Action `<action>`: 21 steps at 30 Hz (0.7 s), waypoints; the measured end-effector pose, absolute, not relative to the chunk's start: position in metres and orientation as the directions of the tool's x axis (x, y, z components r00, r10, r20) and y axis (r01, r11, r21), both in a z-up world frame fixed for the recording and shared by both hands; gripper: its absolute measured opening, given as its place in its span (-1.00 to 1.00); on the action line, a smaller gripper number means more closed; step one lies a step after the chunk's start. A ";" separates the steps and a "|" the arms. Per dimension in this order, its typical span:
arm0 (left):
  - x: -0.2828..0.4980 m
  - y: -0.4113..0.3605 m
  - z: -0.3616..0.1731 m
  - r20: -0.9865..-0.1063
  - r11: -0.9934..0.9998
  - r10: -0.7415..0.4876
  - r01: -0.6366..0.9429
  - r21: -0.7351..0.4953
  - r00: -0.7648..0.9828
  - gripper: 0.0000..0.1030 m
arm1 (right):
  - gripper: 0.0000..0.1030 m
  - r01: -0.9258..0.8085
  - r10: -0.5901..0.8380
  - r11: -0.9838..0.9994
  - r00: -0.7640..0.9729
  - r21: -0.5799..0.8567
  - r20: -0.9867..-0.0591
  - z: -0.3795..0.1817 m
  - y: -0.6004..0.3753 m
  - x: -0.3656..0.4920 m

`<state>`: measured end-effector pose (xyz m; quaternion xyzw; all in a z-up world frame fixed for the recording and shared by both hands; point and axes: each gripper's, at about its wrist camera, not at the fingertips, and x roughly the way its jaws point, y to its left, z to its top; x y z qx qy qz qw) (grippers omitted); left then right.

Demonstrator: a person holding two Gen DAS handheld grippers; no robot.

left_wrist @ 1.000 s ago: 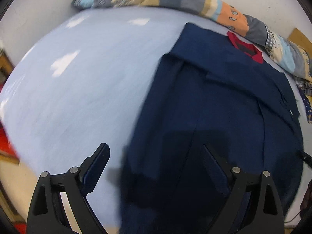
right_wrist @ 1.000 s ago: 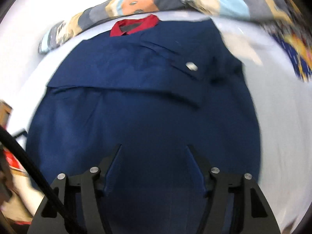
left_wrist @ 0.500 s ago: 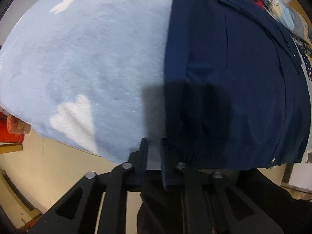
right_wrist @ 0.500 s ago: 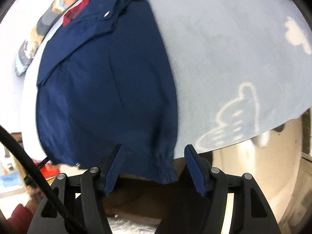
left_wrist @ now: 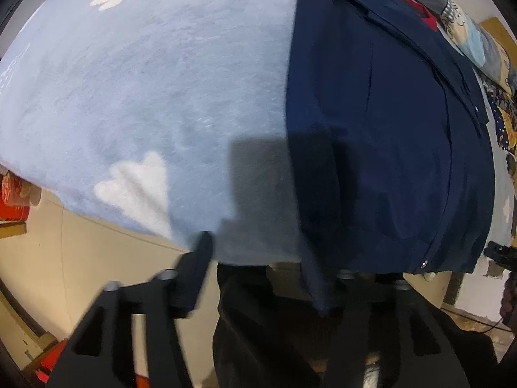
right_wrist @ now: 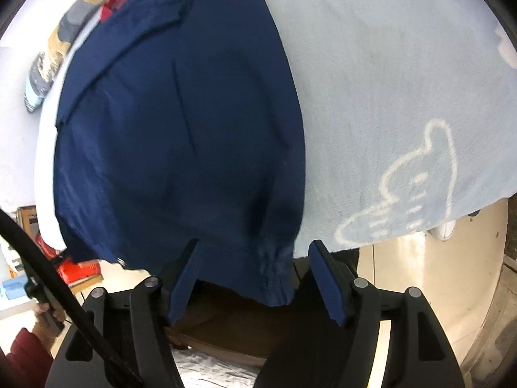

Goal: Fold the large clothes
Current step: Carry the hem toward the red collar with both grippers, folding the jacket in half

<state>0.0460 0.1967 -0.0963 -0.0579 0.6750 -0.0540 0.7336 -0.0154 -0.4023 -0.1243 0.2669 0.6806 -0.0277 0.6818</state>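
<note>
A large navy blue jacket [left_wrist: 387, 135] with a red collar lining [left_wrist: 410, 0] lies flat on a light blue blanket [left_wrist: 145, 97], its sides folded in. Its hem hangs over the blanket's near edge. My left gripper [left_wrist: 258, 258] is open at that edge, beside the hem's left corner. In the right wrist view the jacket [right_wrist: 181, 129] fills the left half, and my right gripper [right_wrist: 255, 258] is open with the gathered hem corner [right_wrist: 274, 278] hanging between its fingers.
A patchwork quilt [left_wrist: 468, 32] lies along the far side of the blanket, also seen in the right wrist view [right_wrist: 48, 58]. White cartoon prints mark the blanket [right_wrist: 404, 194]. Red boxes [left_wrist: 13, 197] and the floor lie below the near edge.
Both grippers dropped from above the jacket to its hem at the near edge. The left gripper was shut half a second ago and is open now; the right stayed open.
</note>
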 end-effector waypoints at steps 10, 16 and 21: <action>0.060 0.185 -0.098 -0.972 0.972 -0.230 0.067 -0.226 0.056 0.18 | 0.35 0.369 0.337 0.872 0.024 0.321 -0.941 -0.163 -0.375 -0.002; 0.053 0.200 -0.090 -0.964 0.965 -0.261 0.044 -0.259 0.050 0.18 | -0.10 0.382 0.311 0.878 0.001 0.288 -0.950 -0.162 -0.378 0.004; 0.060 0.214 -0.076 -0.929 0.929 -0.366 0.071 -0.362 0.050 0.22 | 0.15 0.414 0.263 0.886 -0.080 0.208 -0.961 -0.167 -0.375 0.019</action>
